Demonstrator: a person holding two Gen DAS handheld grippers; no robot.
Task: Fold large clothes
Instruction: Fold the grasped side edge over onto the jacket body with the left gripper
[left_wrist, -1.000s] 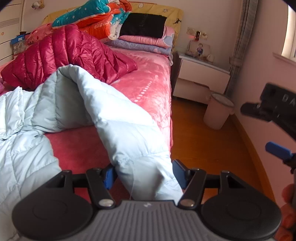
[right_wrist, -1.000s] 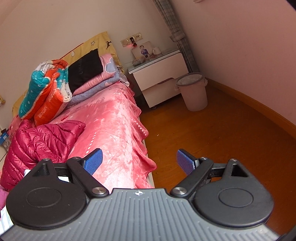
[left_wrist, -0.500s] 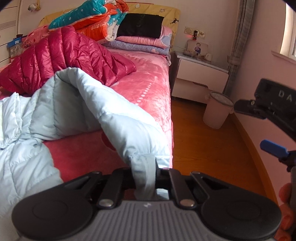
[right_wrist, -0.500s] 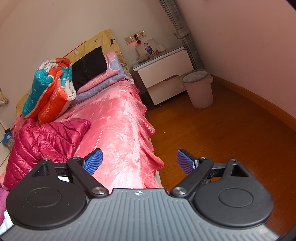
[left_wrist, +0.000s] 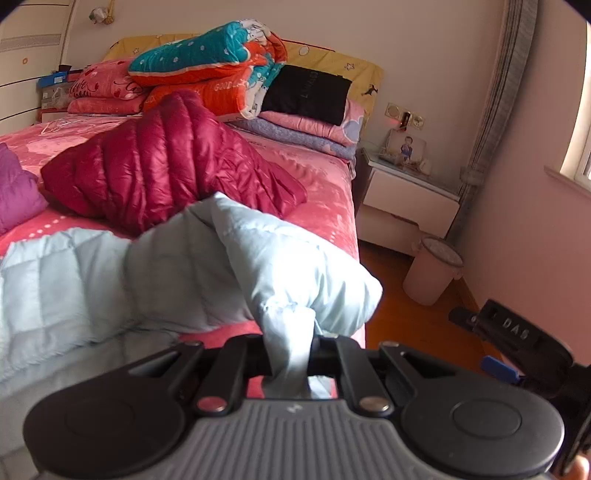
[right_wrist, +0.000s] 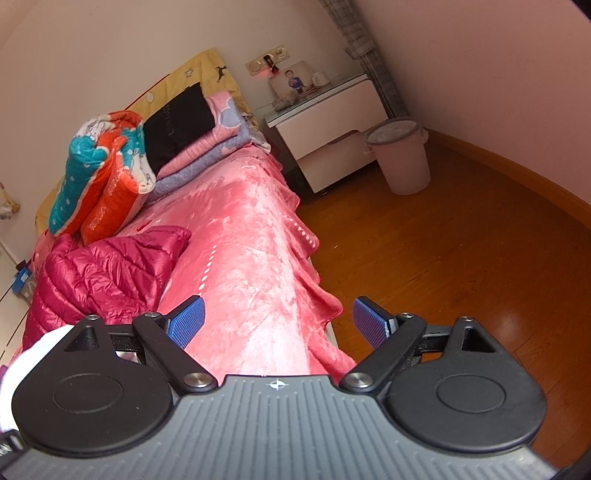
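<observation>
Little of the folding looks done: the pale blue padded coat (left_wrist: 155, 280) lies spread and rumpled over the near edge of the bed (left_wrist: 325, 206), with only its sleeve (left_wrist: 295, 273) lifted clear. By my judgement this is an early step, the sleeve being drawn up so it can be laid across the body; the second side and the final halving appear to remain. The left gripper (left_wrist: 290, 354) is clamped on the cuff, jaws drawn close together with a bunch of the light fabric pinched between them and running straight out from the camera toward the coat. The right gripper (right_wrist: 275, 326) holds nothing, its blue pads (right_wrist: 186, 325) standing wide apart above the pink bedspread. A crimson quilted jacket (left_wrist: 162, 173) sits just behind the coat, unfolded.
</observation>
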